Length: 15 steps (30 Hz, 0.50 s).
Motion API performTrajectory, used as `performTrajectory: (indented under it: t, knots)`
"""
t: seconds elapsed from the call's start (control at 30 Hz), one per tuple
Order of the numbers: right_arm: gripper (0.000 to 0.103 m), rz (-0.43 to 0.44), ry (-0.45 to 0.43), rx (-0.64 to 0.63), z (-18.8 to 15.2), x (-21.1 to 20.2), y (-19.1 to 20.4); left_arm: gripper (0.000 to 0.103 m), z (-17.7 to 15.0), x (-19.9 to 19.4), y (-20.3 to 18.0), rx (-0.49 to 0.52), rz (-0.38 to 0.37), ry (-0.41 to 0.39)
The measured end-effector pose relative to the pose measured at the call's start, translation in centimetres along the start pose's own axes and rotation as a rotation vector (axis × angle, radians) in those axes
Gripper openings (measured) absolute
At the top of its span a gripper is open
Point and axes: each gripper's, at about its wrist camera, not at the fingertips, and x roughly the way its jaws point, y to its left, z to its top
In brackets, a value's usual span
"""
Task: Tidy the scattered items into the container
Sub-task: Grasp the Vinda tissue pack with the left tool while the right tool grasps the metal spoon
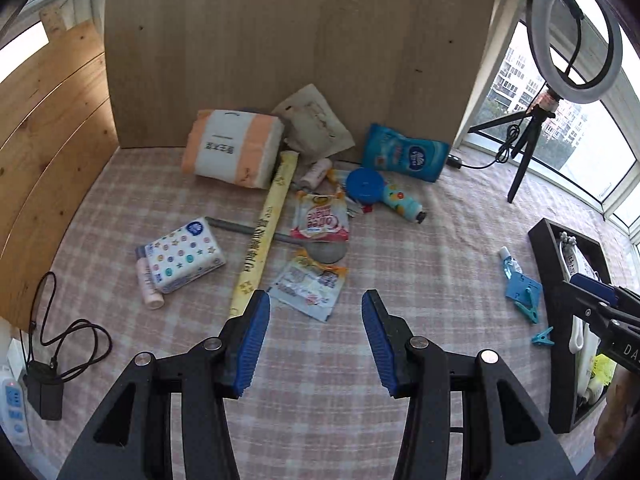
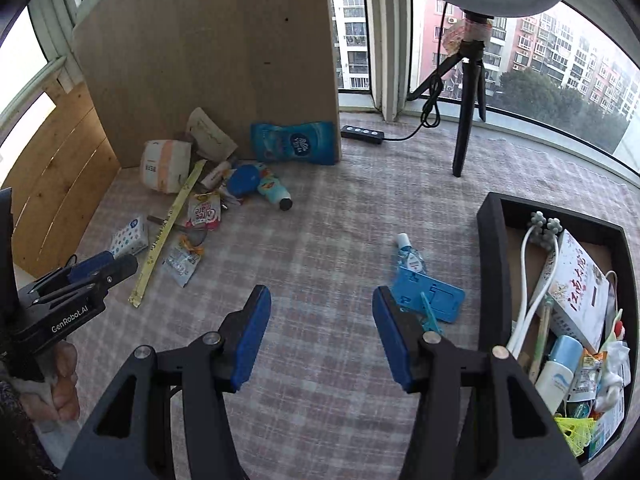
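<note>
Left wrist view: left gripper [image 1: 316,344] spread wide, empty, above checked cloth [image 1: 420,240]; crinkled sachet [image 1: 307,289] just ahead, flat, light, likely slippery, best pinched at 1 raised edge. Right wrist view: right gripper [image 2: 320,340] also spread wide, holding nothing; blue stand [image 2: 434,296] and small bottle [image 2: 410,256] touching, just beside black container [image 2: 490,264]. Stand probably stiff and light, easiest gripped across 1 thin edge.

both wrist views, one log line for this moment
left gripper open, empty | right gripper open, empty | black rectangular container part-filled | blue plastic phone stand outside
</note>
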Motion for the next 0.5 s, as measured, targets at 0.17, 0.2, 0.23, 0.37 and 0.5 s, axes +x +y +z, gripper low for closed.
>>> performTrajectory:
  t: [0.17,0.2,0.23,0.37,0.5]
  knots:
    - [0.052,0.028,0.012,-0.033,0.6,1.0,3.4,0.046,-0.2,0.2,4.6,0.023,0.035,0.023]
    - [0.052,0.032,0.014,-0.037,0.8,1.2,4.0,0.046,-0.2,0.3,5.4,0.026,0.045,0.025]
    - [0.052,0.036,0.015,-0.042,1.1,1.5,4.6,0.046,-0.1,0.5,6.1,0.022,0.048,0.03]
    - [0.052,0.048,0.024,-0.054,1.8,2.8,6.6,0.047,-0.2,0.9,8.6,0.011,0.04,0.039]
    - [0.052,0.043,0.038,-0.045,2.4,4.3,7.6,0.047,-0.1,1.9,10.3,0.012,0.039,0.058]
